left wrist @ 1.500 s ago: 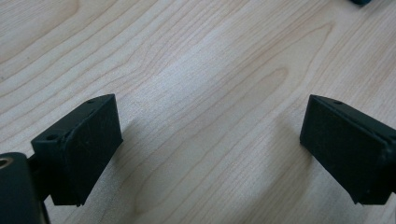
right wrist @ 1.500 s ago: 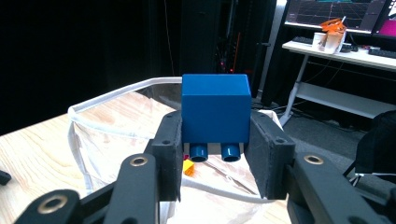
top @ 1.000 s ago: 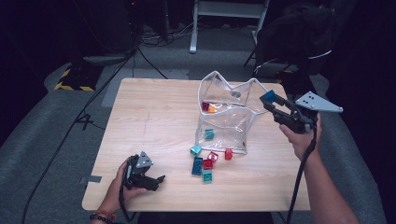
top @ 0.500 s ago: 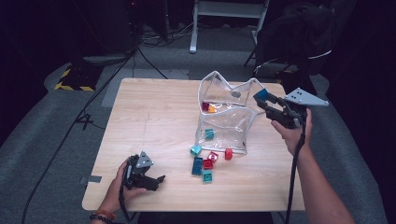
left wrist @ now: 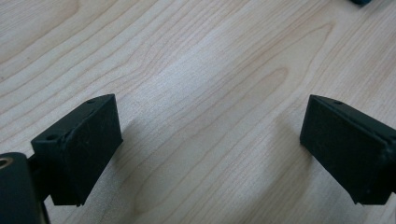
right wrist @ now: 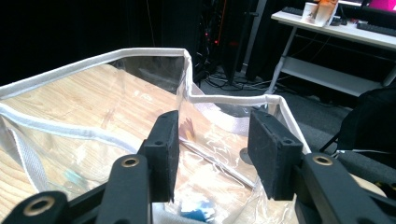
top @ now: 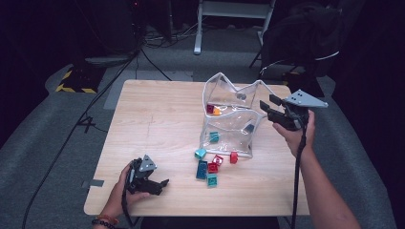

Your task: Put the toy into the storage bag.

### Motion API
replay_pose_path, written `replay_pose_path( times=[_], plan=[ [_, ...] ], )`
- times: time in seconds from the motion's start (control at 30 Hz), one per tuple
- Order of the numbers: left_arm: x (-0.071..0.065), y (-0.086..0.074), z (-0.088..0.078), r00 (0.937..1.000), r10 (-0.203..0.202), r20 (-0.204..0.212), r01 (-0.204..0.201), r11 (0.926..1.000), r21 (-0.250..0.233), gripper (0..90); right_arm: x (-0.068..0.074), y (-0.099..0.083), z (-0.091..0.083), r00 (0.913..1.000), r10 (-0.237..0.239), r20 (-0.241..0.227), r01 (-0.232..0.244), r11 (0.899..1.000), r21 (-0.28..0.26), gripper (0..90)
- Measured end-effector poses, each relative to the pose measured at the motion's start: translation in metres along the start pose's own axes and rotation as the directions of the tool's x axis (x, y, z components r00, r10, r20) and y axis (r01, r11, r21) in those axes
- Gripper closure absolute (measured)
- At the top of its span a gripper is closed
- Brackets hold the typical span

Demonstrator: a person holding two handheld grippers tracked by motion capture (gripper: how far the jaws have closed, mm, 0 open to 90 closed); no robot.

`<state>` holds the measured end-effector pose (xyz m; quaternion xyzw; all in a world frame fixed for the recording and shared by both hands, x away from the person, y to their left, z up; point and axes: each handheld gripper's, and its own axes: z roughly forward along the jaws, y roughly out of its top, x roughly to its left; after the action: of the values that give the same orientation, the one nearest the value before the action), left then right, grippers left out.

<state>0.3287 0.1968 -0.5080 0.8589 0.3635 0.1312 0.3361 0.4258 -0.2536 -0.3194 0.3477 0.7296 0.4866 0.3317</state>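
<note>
I work in a dim lab or tech workroom: my wooden table (top: pixel 157 119) stands on grey carpet, cables (top: pixel 90 114) trail the floor, hazard tape (top: pixel 71 86) marks it, a white desk (right wrist: pixel 336 32) behind.

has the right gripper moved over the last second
Yes. The right gripper has moved left, from beyond the table's right edge to the clear bag.

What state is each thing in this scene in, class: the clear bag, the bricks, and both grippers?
Clear bag: standing on the table, mouth open, a few bricks inside.
Loose bricks: teal and red, scattered on the table in front of the bag.
Left gripper: open, empty, resting low on the table.
Right gripper: open, raised at the bag's right rim, gripping nothing.
</note>
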Motion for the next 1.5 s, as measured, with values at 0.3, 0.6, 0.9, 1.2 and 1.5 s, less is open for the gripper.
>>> replay_pose_path(
  times=[0.3, 0.6, 0.9, 1.2, 1.5],
  plan=[
    [0.0, 0.0, 0.0, 1.0, 0.002, -0.001, -0.002, 1.0, 0.0, 5.7, 0.004, 0.003, -0.019, 0.9995, -0.031, -0.012, 0.03, 0.998, -0.047, 56.7],
    [0.0, 0.0, 0.0, 1.0, 0.002, -0.001, -0.002, 1.0, 0.0, 5.7, 0.009, -0.004, -0.048, 0.9975, -0.054, -0.046, 0.05, 0.996, -0.079, 56.4],
    [0.0, 0.0, 0.0, 1.0, 0.0, -0.001, 0.0, 1.0, 0.0, 5.7, 0.017, -0.019, -0.076, 0.9935, -0.079, -0.083, 0.071, 0.993, -0.091, 55.2],
    [0.0, 0.0, 0.0, 1.0, 0.002, -0.001, -0.002, 1.0, 0.0, 5.7, 0.03, -0.044, -0.085, 0.988, -0.078, -0.133, 0.068, 0.995, -0.077, 53.5],
    [0.0, 0.0, 0.0, 1.0, 0.002, -0.001, -0.002, 1.0, 0.0, 5.7, 0.046, -0.078, -0.068, 0.9826, -0.047, -0.18, 0.046, 0.999, -0.009, 52.4]
  ],
)
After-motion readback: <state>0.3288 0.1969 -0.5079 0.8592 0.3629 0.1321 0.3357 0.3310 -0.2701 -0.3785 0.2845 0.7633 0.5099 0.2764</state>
